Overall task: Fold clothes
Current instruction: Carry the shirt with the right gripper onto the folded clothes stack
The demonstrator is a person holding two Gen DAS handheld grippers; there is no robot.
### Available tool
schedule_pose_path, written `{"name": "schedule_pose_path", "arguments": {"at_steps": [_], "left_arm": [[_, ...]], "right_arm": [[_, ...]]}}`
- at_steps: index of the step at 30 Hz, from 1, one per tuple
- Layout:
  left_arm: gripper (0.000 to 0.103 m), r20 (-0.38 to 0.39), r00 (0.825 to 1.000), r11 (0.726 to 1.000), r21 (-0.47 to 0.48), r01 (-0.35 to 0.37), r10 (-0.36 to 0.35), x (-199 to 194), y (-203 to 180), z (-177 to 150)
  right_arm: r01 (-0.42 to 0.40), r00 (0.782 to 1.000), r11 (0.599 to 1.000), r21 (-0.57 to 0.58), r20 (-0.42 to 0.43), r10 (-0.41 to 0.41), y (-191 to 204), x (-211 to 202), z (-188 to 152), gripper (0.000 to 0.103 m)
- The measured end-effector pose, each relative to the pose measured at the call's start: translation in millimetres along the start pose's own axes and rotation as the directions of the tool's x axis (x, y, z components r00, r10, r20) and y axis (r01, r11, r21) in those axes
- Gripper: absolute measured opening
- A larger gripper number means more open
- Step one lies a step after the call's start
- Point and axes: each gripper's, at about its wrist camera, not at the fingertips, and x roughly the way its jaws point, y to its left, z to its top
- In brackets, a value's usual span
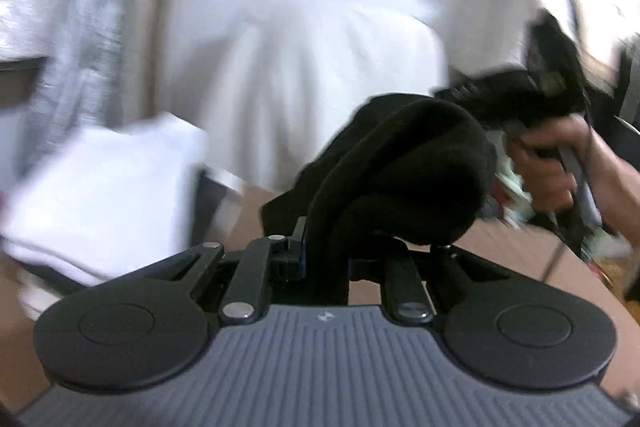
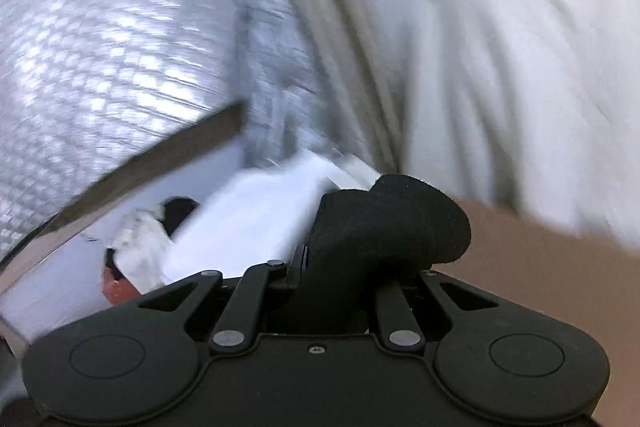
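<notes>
A black garment [image 1: 404, 163] hangs bunched above the brown table [image 1: 500, 255]. My left gripper [image 1: 324, 239] is shut on one part of it, and the cloth hides the fingertips. The fabric stretches up to the right, where a person's hand [image 1: 552, 171] holds my right gripper [image 1: 532, 107], blurred and wrapped in black cloth. In the right wrist view the right gripper [image 2: 340, 255] is shut on a thick fold of the black garment [image 2: 392, 223], which bulges over its jaws.
A stack of white folded cloth [image 1: 100, 195] lies on the table at the left, also the white stack [image 2: 248, 215] in the right wrist view. Behind stand white-draped furniture [image 1: 328, 75], a curtained window [image 2: 100, 47] and small items [image 2: 136, 251] by the wall.
</notes>
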Motion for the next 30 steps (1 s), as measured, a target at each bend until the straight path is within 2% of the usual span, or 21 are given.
{"name": "schedule_pose_path", "arguments": {"at_steps": [2,4,7,8,9,12,13,15,16,17,19,22,25,26,27,28,30], "left_arm": [[0.016,0.097,0.988,0.992,-0.033,-0.122,0.124,-5.7,25.8,29.0],[0.016,0.186,0.949,0.967,-0.033,-0.252,0.254,-5.2,48.9,51.4],[0.016,0.311,0.890,0.942,-0.067,-0.329,0.333,-5.6,84.6,55.9],[0.016,0.326,0.880,0.937,-0.072,-0.341,0.346,0.0,94.5,49.5],[0.017,0.315,0.881,0.934,-0.072,-0.350,0.354,10.4,103.3,40.1],[0.018,0.280,0.882,0.925,-0.071,-0.374,0.379,41.4,129.6,11.9],[0.018,0.231,0.894,0.923,-0.086,-0.375,0.384,56.8,140.5,1.2],[0.018,0.073,0.922,0.920,-0.137,-0.368,0.380,95.1,165.5,-22.4],[0.018,0.017,0.928,0.918,-0.155,-0.365,0.372,108.8,174.4,-34.2],[0.018,-0.005,0.932,0.920,-0.159,-0.358,0.362,117.0,178.0,-44.7],[0.018,-0.027,0.938,0.928,-0.139,-0.347,0.347,128.8,179.6,-58.6],[0.020,-0.020,0.943,0.939,-0.096,-0.332,0.331,126.2,174.2,-49.5],[0.020,-0.019,0.955,0.941,-0.164,-0.296,0.297,111.9,183.0,-44.8],[0.021,-0.023,0.958,0.941,-0.180,-0.287,0.287,106.0,185.9,-43.0],[0.023,-0.028,0.960,0.941,-0.192,-0.277,0.277,99.6,188.2,-39.9],[0.024,-0.023,0.964,0.943,-0.201,-0.265,0.266,91.0,191.2,-36.9],[0.034,0.005,0.970,0.947,-0.218,-0.236,0.243,70.6,199.0,-30.7]], "right_arm": [[-0.073,0.996,0.997,-0.030,0.053,0.074,24.5,30.5,24.3,0.014],[-0.156,0.983,0.987,-0.026,0.092,0.158,48.0,71.1,49.6,0.014],[-0.259,0.947,0.960,-0.108,0.165,0.274,83.4,123.6,81.1,0.014],[-0.298,0.925,0.943,-0.147,0.201,0.323,94.6,134.0,85.9,0.014],[-0.327,0.904,0.929,-0.174,0.227,0.361,101.6,148.8,89.0,0.014],[-0.330,0.915,0.931,-0.159,0.189,0.357,100.7,200.9,83.2,0.013],[-0.296,0.938,0.946,-0.132,0.150,0.314,95.5,224.7,75.6,0.013],[-0.212,0.975,0.976,-0.053,0.055,0.215,78.6,271.4,54.6,0.013],[-0.162,0.987,0.987,-0.023,0.008,0.162,70.4,291.2,42.1,0.013],[-0.114,0.993,0.993,-0.009,-0.029,0.114,62.6,306.0,29.3,0.013],[-0.071,0.996,0.997,0.027,-0.044,0.072,45.8,316.7,6.5,0.013],[-0.099,0.995,0.987,0.129,-0.009,0.101,27.7,309.1,-2.9,0.012],[-0.079,0.997,0.984,0.160,-0.007,0.081,26.6,307.0,5.1,0.014],[-0.060,0.998,0.985,0.162,-0.009,0.062,27.1,306.6,8.2,0.024],[-0.009,1.000,0.987,0.161,-0.015,0.011,26.6,304.5,11.1,0.029],[0.041,0.999,0.986,0.162,-0.019,-0.038,26.2,302.1,13.9,0.042],[0.090,0.996,0.982,0.163,-0.015,-0.089,30.1,292.8,18.2,0.048]]}}
